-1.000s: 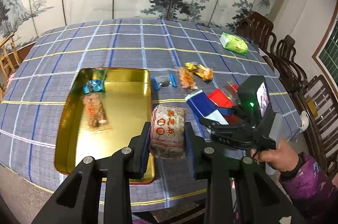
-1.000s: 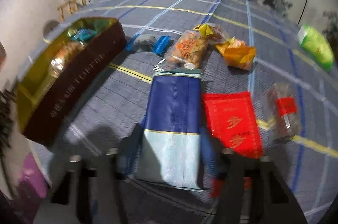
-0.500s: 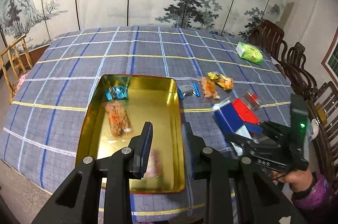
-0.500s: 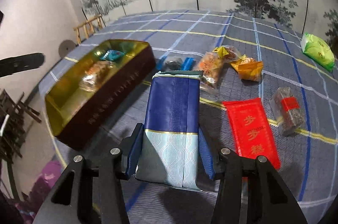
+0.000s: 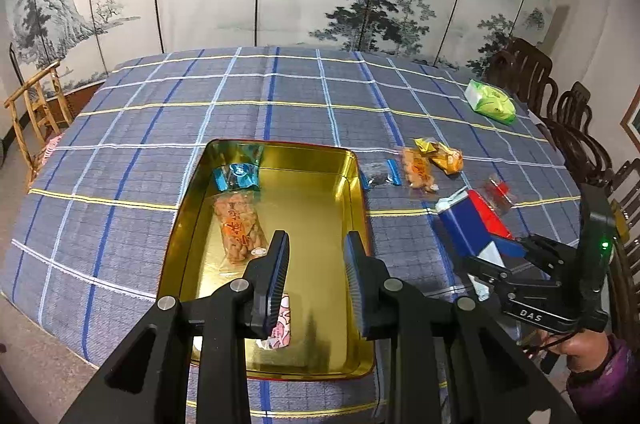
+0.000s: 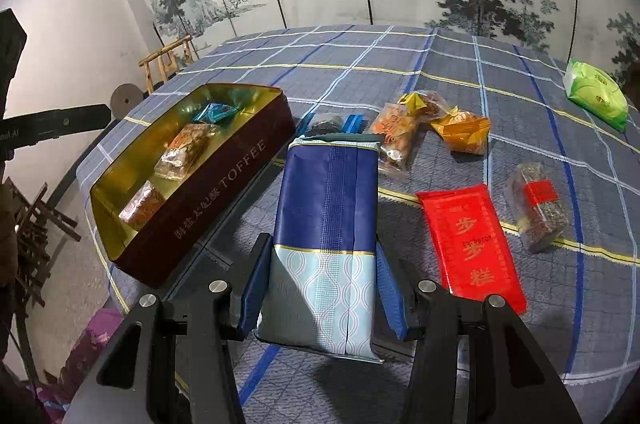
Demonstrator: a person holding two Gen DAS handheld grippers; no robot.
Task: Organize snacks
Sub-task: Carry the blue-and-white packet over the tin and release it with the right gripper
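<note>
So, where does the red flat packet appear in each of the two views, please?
Left wrist: the red flat packet lies right of centre, partly hidden behind the blue packet.
Right wrist: it lies right of centre, fully visible on the tablecloth.
Shared landmark: the gold tin.

Blue packet (image 6: 328, 224) lifted; three snacks in tin (image 5: 356, 184).

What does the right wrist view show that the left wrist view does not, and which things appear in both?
Only the right wrist view shows the tin's TOFFEE lettering and the blue packet's whole front. Only the left wrist view shows the open left gripper over the tin, and the person's hand. Both show the red packet and green pack.
</note>
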